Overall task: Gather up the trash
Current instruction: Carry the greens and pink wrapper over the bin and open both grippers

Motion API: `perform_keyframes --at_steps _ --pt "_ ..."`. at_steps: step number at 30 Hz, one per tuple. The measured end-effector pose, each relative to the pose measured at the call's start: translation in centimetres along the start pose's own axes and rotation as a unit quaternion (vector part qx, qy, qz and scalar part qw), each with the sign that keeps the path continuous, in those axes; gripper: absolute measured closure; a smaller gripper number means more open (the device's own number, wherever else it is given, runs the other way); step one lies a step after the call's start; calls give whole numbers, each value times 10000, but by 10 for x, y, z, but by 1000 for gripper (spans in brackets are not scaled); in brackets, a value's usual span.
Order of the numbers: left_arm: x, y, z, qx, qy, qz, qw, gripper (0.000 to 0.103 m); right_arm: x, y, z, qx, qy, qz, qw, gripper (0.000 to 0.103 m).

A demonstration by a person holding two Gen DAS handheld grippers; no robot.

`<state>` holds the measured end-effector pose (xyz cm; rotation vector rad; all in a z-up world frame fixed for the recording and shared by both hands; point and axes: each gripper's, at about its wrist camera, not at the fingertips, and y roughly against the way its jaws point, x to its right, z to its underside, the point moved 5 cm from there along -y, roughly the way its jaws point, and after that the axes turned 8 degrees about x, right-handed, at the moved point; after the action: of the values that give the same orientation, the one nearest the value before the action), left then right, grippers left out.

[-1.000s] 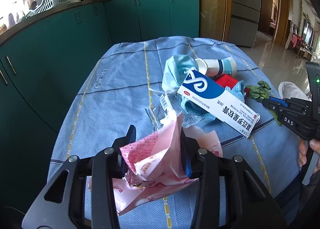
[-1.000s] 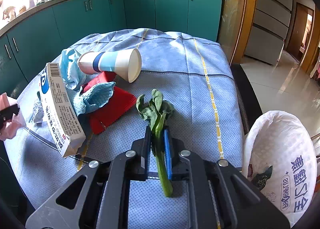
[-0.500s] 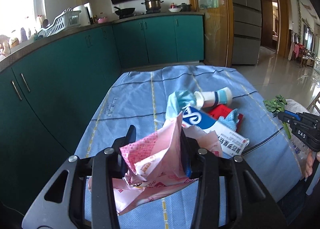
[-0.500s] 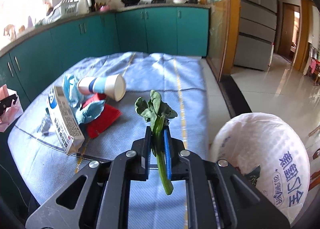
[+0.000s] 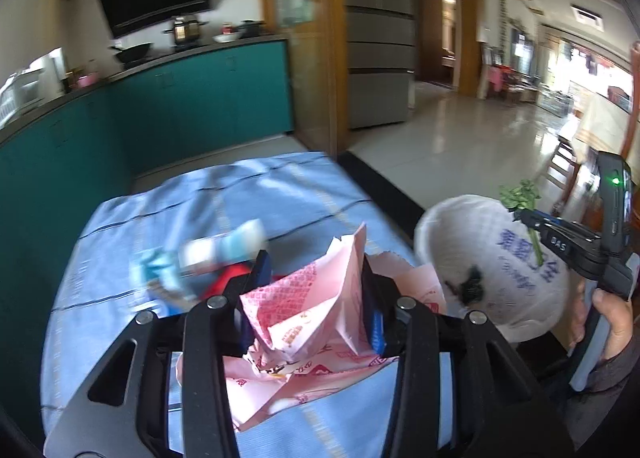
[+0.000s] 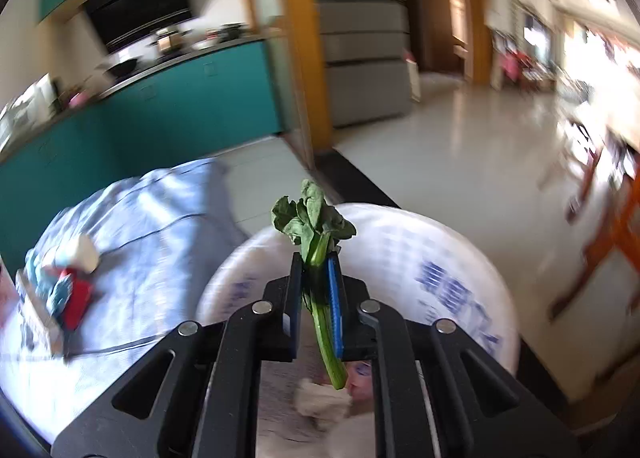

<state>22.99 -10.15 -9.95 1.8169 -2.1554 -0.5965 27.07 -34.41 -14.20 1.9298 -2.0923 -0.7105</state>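
Note:
My left gripper (image 5: pixel 314 270) is shut on a crumpled pink paper wrapper (image 5: pixel 308 310), held above the blue tablecloth (image 5: pixel 240 194) near its right edge. A white trash bag (image 5: pixel 492 270) with blue print stands open just right of the table. My right gripper (image 6: pixel 315 264) is shut on a wilted green leafy stalk (image 6: pixel 314 218) and hovers over the white trash bag's (image 6: pixel 432 258) mouth. The left wrist view shows that right gripper (image 5: pixel 532 218) with the leafy stalk (image 5: pixel 520 194) above the bag, and a hand (image 5: pixel 612 314) on its handle.
Blurred trash stays on the table: a paper cup (image 5: pixel 224 246), a red piece (image 5: pixel 232 274) and a blue cloth (image 5: pixel 160 270). Teal cabinets (image 5: pixel 200 106) run behind. A wooden post (image 5: pixel 332 58) and a tiled floor (image 5: pixel 460 138) lie to the right.
Both grippers have swung right, away from the trash pile toward the white bag. The right gripper, still holding the stalk, now hangs over the bag. The left still grips the pink wrapper.

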Motion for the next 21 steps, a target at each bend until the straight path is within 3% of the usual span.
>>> perform_keyframes --at_steps 5,11,16,21 --pt "76 -35 -1 -186 -238 809 9963 60 43 -2 6 -125 -593 245 9979 90" --pt "151 -70 4 -335 -652 1372 9878 60 58 -3 13 -208 -785 350 9961 90" --pt "177 -82 6 -352 -783 1604 9833 36 58 -5 15 -263 -766 332 9962 90" --pt "175 -84 9 -379 -806 1551 9839 26 63 -4 15 -247 -840 357 9955 86"
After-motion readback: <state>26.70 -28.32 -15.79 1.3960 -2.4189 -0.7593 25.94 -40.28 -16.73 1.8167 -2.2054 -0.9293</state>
